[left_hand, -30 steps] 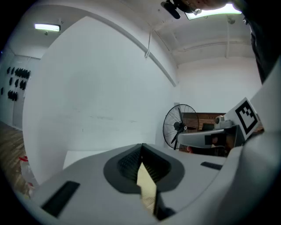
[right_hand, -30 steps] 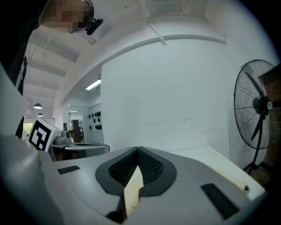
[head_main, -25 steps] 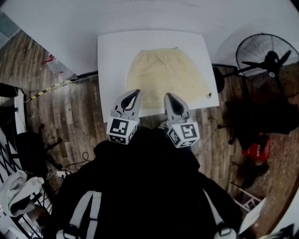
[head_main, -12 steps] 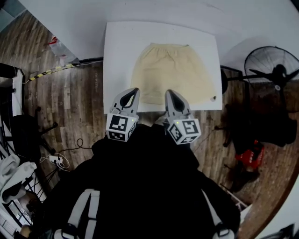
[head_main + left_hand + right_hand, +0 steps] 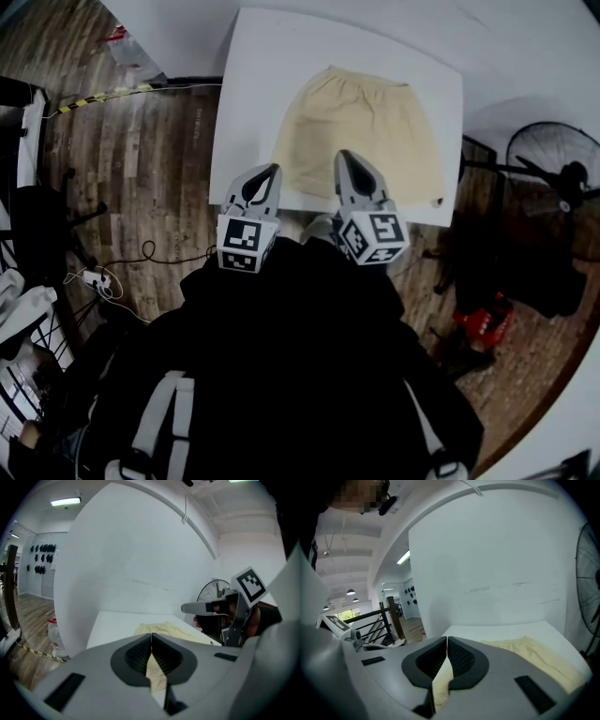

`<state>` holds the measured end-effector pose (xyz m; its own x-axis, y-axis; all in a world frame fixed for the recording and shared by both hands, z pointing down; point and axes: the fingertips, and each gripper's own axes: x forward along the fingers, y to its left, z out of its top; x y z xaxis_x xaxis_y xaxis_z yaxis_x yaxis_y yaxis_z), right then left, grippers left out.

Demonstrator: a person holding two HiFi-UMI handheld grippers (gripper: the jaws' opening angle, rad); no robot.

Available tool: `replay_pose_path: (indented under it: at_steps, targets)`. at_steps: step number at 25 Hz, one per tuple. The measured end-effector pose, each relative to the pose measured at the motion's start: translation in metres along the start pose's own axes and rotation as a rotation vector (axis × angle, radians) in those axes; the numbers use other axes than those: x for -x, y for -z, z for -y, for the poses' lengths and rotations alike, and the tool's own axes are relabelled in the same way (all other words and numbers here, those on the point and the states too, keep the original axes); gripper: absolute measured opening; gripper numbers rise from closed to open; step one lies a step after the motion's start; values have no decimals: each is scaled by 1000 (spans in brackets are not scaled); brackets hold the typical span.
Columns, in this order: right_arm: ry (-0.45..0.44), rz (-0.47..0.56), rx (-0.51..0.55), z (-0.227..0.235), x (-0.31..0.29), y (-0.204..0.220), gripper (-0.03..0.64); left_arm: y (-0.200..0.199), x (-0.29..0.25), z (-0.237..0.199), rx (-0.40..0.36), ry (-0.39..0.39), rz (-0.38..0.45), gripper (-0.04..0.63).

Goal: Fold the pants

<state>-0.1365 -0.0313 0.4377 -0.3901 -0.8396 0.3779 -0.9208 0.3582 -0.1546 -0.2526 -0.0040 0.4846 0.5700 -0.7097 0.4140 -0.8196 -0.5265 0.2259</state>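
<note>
The left gripper (image 5: pixel 270 172) and right gripper (image 5: pixel 344 157) each have a light grey shell tapering to a point, with dark ribbed pads (image 5: pixel 138 655) inside. A cube (image 5: pixel 246 246) with black-and-white square markers caps each rear. Clothing: black top (image 5: pixel 291 356), pale shoulder straps (image 5: pixel 164 422).

Your pants (image 5: pixel 361 127) lie on the table (image 5: pixel 248 103) in the upper middle of the frame, nearer its right edge. Your left claw (image 5: pixel 271 171) and right claw (image 5: pixel 344 156) sit side by side over the table's lower edge, below the pants. A fan (image 5: pixel 562 173) stands right of the table.
</note>
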Motion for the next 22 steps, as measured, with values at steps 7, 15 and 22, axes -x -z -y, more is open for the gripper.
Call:
replay_pose_path:
  at_steps: [7, 15, 22]
  targets:
    - [-55, -55, 21, 1, -44, 2, 6, 20, -10, -7, 37, -34, -61, 3]
    - [-90, -129, 30, 10, -88, 16, 6, 44, -20, -14, 73, -77, -130, 5]
    - [-115, -222, 43, 18, -121, 36, 11, 65, -30, -18, 124, -91, -177, 6]
